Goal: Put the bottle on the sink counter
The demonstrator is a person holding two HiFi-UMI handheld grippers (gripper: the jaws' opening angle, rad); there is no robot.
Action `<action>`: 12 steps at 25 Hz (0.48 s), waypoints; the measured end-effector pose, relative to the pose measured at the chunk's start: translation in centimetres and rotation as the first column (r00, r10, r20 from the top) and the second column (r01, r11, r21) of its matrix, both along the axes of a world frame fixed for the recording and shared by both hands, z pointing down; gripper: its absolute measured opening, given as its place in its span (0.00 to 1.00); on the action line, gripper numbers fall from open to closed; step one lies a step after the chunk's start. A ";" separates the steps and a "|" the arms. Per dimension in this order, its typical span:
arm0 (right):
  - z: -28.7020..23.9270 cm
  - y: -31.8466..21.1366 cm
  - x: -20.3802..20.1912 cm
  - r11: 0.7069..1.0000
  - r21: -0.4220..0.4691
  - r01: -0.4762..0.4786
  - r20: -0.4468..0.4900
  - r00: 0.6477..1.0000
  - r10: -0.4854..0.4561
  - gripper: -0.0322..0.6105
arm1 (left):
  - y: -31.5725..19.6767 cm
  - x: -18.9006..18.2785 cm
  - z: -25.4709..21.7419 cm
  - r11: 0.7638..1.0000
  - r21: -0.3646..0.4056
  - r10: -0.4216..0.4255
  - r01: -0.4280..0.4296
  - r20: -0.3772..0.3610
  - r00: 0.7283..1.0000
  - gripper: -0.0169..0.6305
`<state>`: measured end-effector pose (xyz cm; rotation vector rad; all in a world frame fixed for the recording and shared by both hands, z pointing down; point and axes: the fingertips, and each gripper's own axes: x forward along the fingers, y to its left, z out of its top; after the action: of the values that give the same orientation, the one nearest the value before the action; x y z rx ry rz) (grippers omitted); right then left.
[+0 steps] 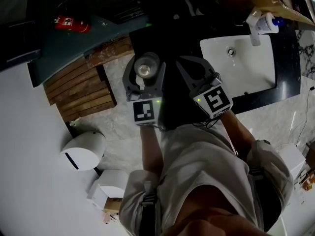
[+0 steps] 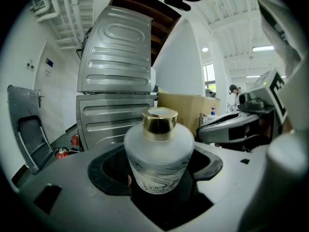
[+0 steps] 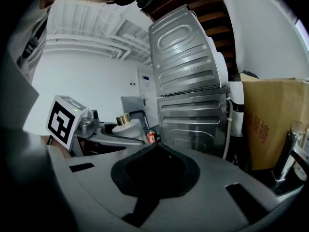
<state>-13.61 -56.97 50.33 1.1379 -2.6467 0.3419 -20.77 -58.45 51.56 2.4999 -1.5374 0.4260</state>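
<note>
The bottle point(image 2: 158, 153), frosted with a gold cap, stands upright between the jaws of the left gripper point(image 1: 144, 77), which are closed against its sides and carry it. In the head view it hangs over the pale floor, well apart from the counter point(image 1: 288, 68), the dark surround of the white sink point(image 1: 246, 68) at upper right. The right gripper point(image 1: 193, 69) sits just beside the left one with its jaws together and nothing between them.

The step in hand looks like the carry: the bottle is lifted but not yet near its place. Next, the left gripper likely needs to swing rightward over the counter, pick a bare dark strip (the far corner already holds a dispenser point(image 1: 263, 23)), lower the bottle level until its base rests, then part the jaws.
</note>
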 end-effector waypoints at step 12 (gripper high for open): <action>3.0 -2.1 -0.3 1.000 -0.022 0.007 -0.018 1.000 -0.007 0.05 | -2.1 -0.2 3.5 0.999 -0.044 -0.009 0.009 -0.001 1.000 0.53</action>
<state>-13.88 -59.03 53.38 1.1199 -2.6240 0.3559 -21.01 -60.56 55.08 2.4588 -1.5213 0.4524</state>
